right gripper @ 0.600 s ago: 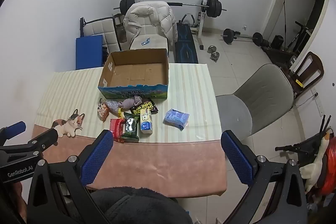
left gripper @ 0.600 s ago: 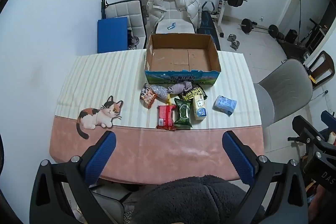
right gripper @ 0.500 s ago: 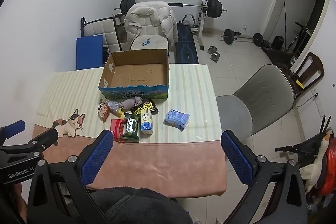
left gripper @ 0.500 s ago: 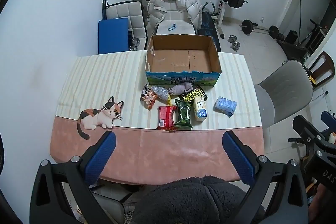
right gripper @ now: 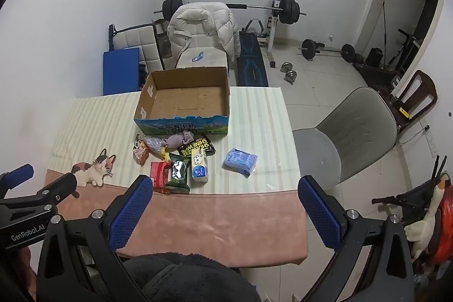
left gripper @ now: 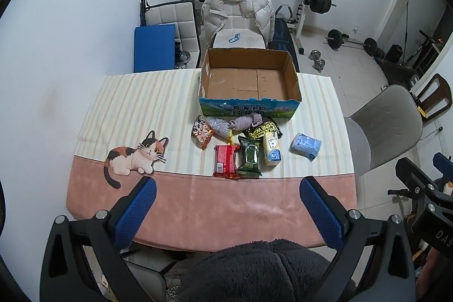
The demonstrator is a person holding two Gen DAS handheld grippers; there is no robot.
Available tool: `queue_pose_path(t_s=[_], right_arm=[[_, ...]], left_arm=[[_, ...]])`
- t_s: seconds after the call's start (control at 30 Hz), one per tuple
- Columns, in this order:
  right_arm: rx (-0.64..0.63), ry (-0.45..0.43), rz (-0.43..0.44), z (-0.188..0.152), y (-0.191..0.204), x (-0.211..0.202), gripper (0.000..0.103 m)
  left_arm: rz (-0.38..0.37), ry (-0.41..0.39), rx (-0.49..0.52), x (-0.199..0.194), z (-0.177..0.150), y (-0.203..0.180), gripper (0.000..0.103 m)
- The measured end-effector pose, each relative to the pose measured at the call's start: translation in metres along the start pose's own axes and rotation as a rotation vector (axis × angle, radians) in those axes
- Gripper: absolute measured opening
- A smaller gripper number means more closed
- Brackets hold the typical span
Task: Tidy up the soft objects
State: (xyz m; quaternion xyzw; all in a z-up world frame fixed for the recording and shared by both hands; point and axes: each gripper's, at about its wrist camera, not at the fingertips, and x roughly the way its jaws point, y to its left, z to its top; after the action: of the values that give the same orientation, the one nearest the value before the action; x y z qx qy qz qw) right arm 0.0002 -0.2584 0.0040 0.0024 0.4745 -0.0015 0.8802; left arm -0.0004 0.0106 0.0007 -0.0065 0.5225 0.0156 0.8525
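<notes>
Both grippers, left (left gripper: 228, 197) and right (right gripper: 225, 196), hang wide apart and empty above the near pink edge of the table (left gripper: 240, 205). Soft packets, among them a red pack (left gripper: 225, 164) and a blue tissue pack (left gripper: 306, 145), lie clustered just near of the open cardboard box (left gripper: 249, 81).

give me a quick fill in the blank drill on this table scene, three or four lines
1. The cardboard box holds ____ items.
2. The blue packet lies apart, to the ____ of the snack pile.
3. The grey sock lies right in front of the ____.
4. Both the left claw and the right claw are ____.

Missing words: no; right; box; open
</notes>
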Motion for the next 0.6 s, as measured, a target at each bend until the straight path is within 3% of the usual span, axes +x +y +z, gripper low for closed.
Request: queue_pose_path(t_s=[0.6], right_arm=[[-0.013,-0.036,-0.054,0.0044,0.0084,0.0024,0.103]], left_arm=[[0.007,-0.021,0.003,0.0027,0.0050,-0.0063,0.103]])
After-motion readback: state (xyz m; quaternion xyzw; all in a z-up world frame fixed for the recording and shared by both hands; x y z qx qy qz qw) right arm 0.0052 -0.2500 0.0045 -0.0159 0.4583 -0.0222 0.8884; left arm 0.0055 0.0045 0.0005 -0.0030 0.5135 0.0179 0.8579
